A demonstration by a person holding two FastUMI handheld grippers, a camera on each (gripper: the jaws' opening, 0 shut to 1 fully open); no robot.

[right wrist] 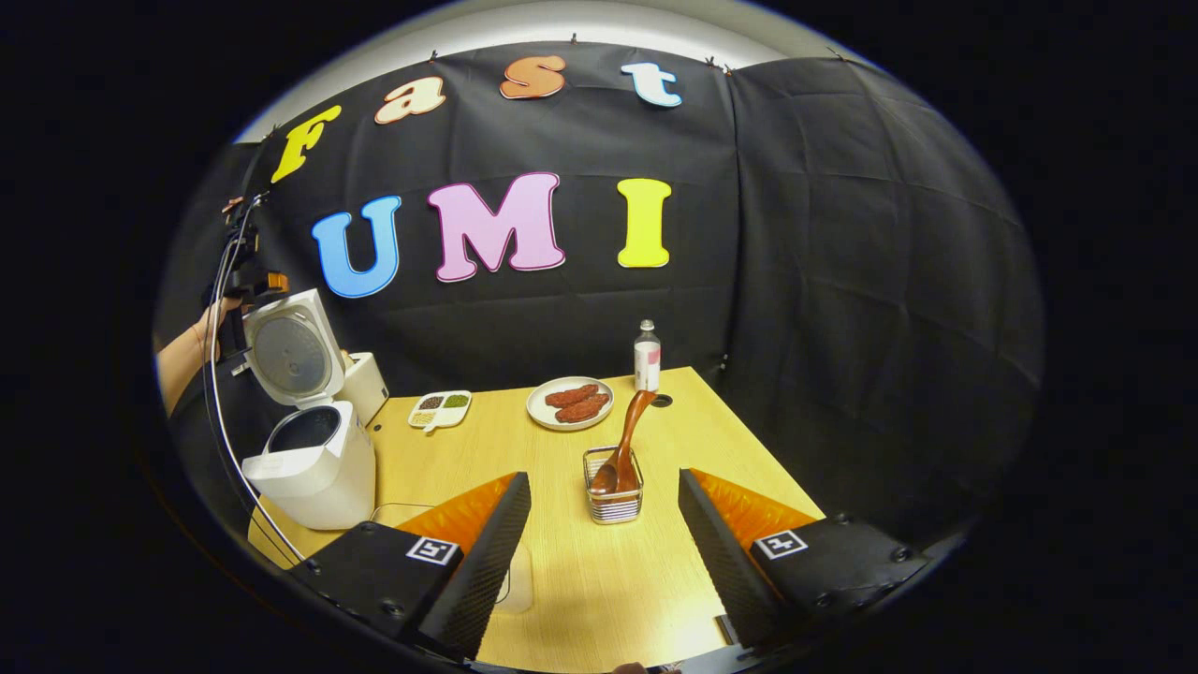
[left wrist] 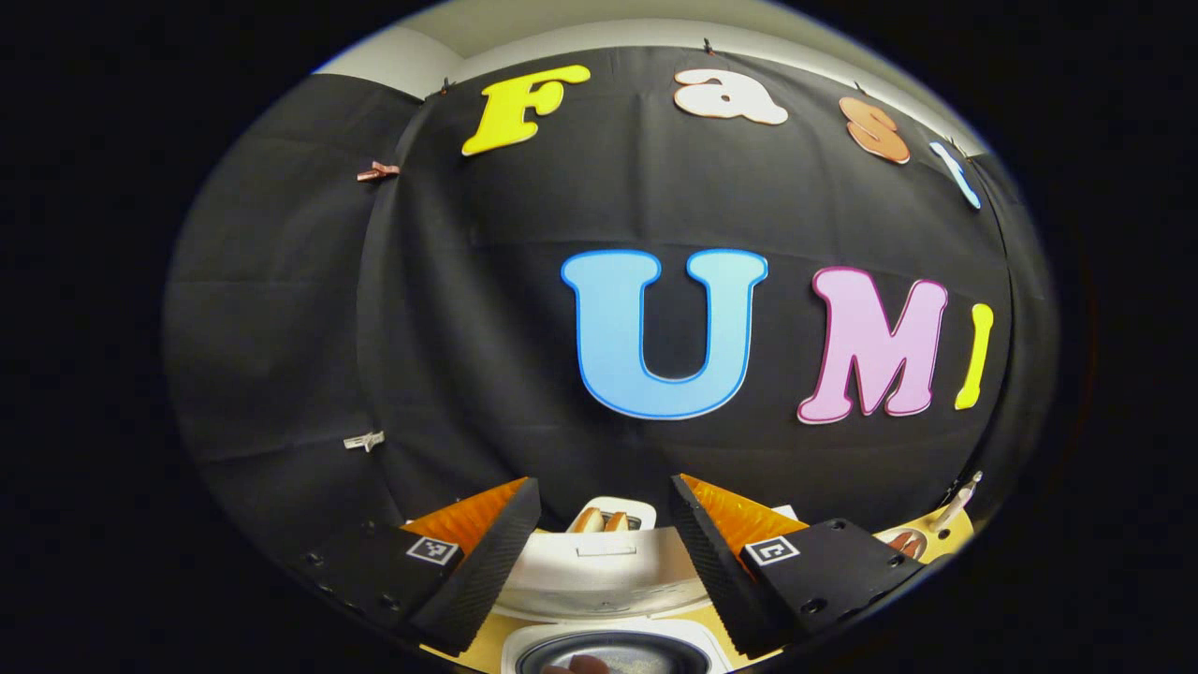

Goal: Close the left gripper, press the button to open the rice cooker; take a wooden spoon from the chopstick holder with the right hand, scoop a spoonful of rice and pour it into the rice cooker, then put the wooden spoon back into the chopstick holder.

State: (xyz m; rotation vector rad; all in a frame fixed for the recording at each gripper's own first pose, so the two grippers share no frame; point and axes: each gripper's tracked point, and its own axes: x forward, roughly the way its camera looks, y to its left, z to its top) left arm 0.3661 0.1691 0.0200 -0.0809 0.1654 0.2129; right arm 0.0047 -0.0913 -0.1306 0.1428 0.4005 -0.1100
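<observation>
The white rice cooker point(right wrist: 314, 463) stands open at the table's left, its lid point(right wrist: 290, 351) raised upright. In the left gripper view my left gripper point(left wrist: 606, 485) is open above the cooker, with the lid point(left wrist: 599, 573) and the dark inner pot point(left wrist: 608, 655) showing between its fingers. A hand point(right wrist: 182, 360) holds that gripper point(right wrist: 251, 281) just above the lid. The wooden spoon point(right wrist: 629, 435) leans in the wire chopstick holder point(right wrist: 616, 501) at mid-table. My right gripper point(right wrist: 604, 479) is open, a short way in front of the holder, with nothing between its fingers.
A plate point(right wrist: 569, 402) of reddish-brown food and a small bottle point(right wrist: 647, 360) sit at the table's far side. A small dish of grains point(right wrist: 440, 409) lies near the cooker, and a white box point(right wrist: 367, 384) stands behind it. A cable point(right wrist: 225, 412) hangs at the left.
</observation>
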